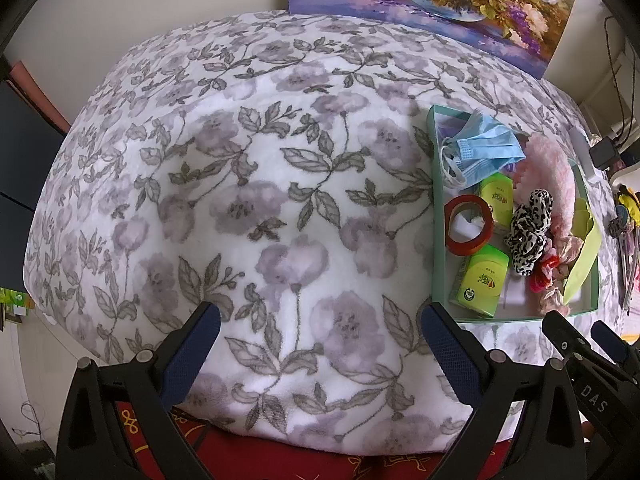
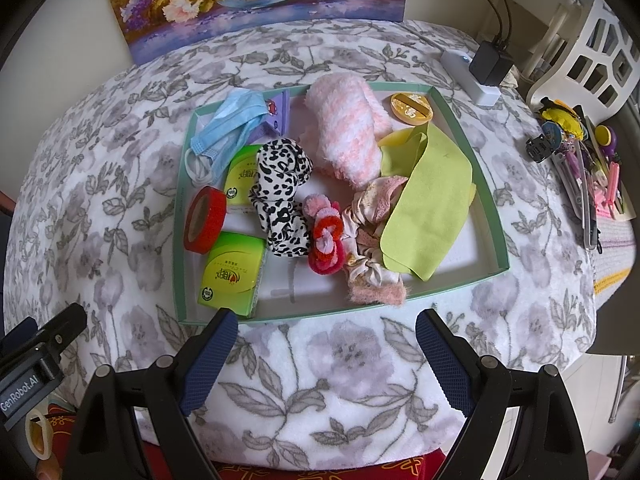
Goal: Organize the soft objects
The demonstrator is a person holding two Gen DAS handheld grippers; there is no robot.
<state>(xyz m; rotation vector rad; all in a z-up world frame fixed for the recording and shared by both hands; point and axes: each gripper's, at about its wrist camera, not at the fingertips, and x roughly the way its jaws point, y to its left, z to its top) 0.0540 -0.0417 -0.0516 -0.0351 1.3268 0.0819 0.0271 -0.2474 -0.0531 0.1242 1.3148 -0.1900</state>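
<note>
Both claws, left (image 1: 320, 348) and right (image 2: 322, 352), are held wide and empty short of the tray (image 2: 472, 128), where socks, scrunchies and cloth are piled; no step can be judged.

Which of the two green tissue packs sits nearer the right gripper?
The green tissue pack at the tray's front-left corner, below the red tape roll; the other pack lies farther back beside the blue mask.

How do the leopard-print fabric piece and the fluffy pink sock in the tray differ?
The leopard-print fabric piece is black-and-white spotted and smooth-looking; the fluffy pink sock is fuzzy, with pink and white stripes. The leopard piece is bunched and twisted near the tray's left-middle, while the sock lies stretched out toward the far side and looks bulkier. Both are soft items lying loose inside the same green tray, untouched by either gripper.
</note>
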